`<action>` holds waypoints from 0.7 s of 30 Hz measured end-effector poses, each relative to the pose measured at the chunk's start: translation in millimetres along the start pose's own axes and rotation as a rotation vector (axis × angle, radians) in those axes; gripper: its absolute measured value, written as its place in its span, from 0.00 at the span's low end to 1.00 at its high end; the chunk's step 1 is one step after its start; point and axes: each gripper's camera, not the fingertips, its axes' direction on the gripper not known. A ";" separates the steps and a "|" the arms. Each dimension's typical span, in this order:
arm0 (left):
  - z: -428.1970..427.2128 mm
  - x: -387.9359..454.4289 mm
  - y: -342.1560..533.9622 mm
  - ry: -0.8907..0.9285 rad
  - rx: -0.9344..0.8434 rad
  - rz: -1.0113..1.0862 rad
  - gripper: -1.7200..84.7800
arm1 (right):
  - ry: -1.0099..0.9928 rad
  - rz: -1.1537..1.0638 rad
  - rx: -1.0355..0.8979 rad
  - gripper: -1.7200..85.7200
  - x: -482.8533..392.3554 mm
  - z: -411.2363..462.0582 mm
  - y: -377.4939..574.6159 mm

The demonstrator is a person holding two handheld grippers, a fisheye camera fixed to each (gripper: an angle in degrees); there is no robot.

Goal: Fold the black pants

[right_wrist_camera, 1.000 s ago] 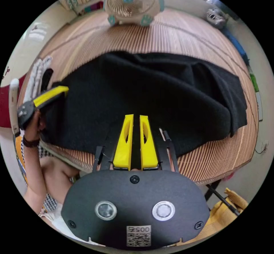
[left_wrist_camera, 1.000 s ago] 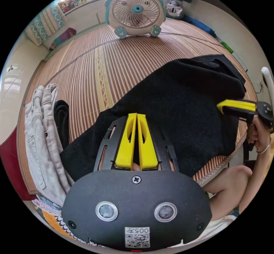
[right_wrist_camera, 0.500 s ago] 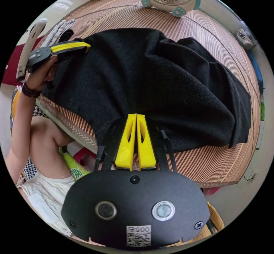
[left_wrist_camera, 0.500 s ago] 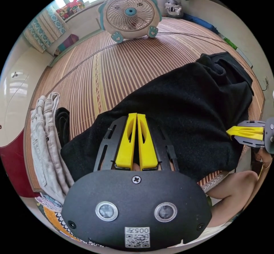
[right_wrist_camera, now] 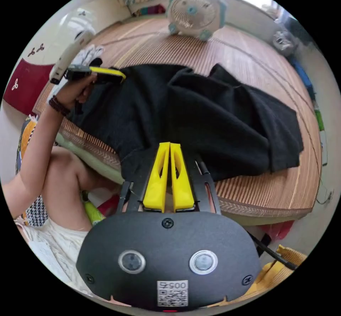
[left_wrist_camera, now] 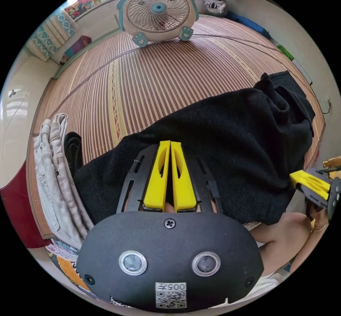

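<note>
Pants [left_wrist_camera: 227, 142] sprawled across mat [left_wrist_camera: 142, 78], near edge spilling over front rim. Left tongs [left_wrist_camera: 169, 145] clamped on near hem; right tongs [right_wrist_camera: 169, 146] pinched together on cloth too. Fold mid-carry, by the look. Next: lift both, lay hem across.

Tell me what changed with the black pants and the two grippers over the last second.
The right gripper, jaws closed on the near edge of the black pants, has drawn that edge back toward the person, past the edge of the mat; the cloth has bunched into raised folds. The left gripper stays clamped on its end of the pants. The fan and the pale folded clothes have not moved.
</note>
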 end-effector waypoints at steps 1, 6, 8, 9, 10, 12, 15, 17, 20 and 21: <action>-2.3 -1.4 -0.4 0.005 0.001 -0.002 0.01 | 0.060 0.061 0.071 0.03 15.7 -13.7 13.4; -40.2 -8.2 9.3 0.055 0.151 -0.033 0.01 | 0.296 0.193 0.129 0.08 69.4 -23.7 56.1; -49.1 -7.2 13.6 0.058 0.190 -0.028 0.02 | 0.358 0.175 0.110 0.09 79.5 -12.4 63.0; -50.2 -5.7 15.1 0.048 0.200 -0.023 0.02 | 0.376 0.166 0.104 0.09 80.1 -8.8 63.3; -47.8 -4.6 15.0 0.043 0.197 -0.019 0.02 | 0.418 0.140 0.095 0.10 79.2 -1.1 63.0; -40.3 -4.2 13.2 0.044 0.180 -0.014 0.02 | 0.483 0.108 0.101 0.10 75.8 8.8 61.7; -30.0 -2.6 9.3 0.024 0.159 -0.004 0.02 | 0.507 0.079 0.074 0.09 75.4 26.4 56.2; -27.1 -0.1 7.9 0.007 0.156 0.007 0.02 | 0.537 0.053 0.041 0.06 74.3 35.9 52.3; -23.3 1.6 6.0 0.009 0.154 0.019 0.02 | 0.565 0.045 0.054 0.02 72.2 26.7 47.7; -22.3 1.4 5.1 0.007 0.153 0.018 0.02 | 0.580 0.050 0.065 0.02 72.5 23.0 46.5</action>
